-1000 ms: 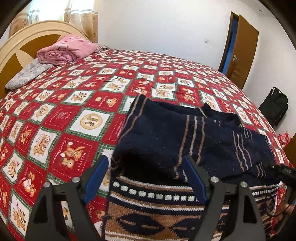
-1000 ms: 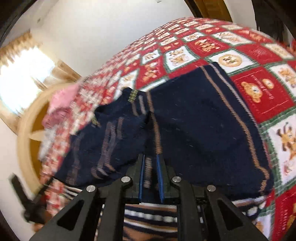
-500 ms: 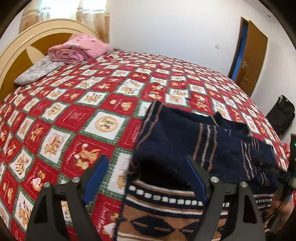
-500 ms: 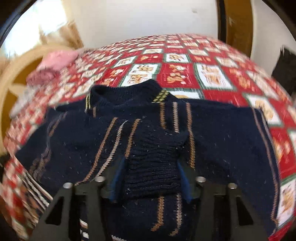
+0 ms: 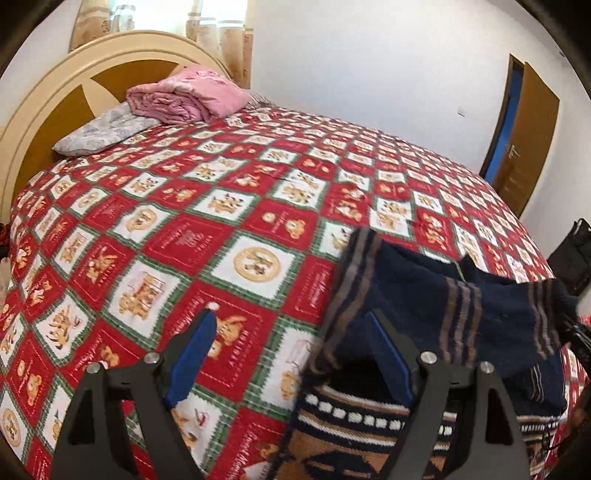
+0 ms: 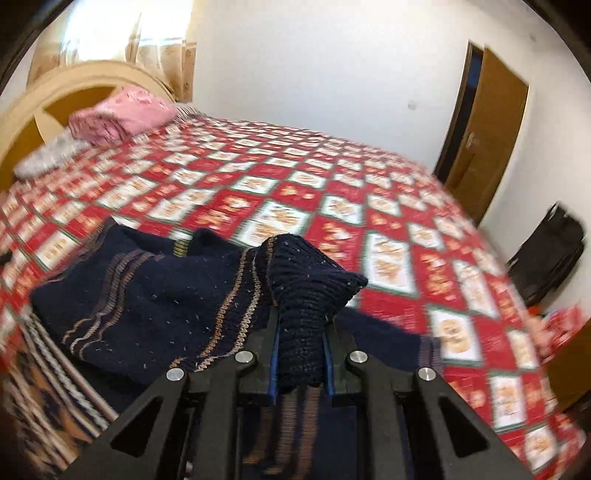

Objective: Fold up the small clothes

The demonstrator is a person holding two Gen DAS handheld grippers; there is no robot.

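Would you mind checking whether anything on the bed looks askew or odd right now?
Only the navy striped sweater: it lies rumpled and half-folded on the bedspread, one knit cuff bunched up and lifted in the right gripper. Nothing looks damaged.

I'm seeing daylight pouring through the curtained window (image 5: 218,22) behind the headboard, blowing it out to white glare. The room is showing bright, shadows soft. Both fisheye views are bending the walls and darkening at the corners. The right wrist view is smearing the bedspread (image 6: 332,192) with motion blur; the left is staying sharper.
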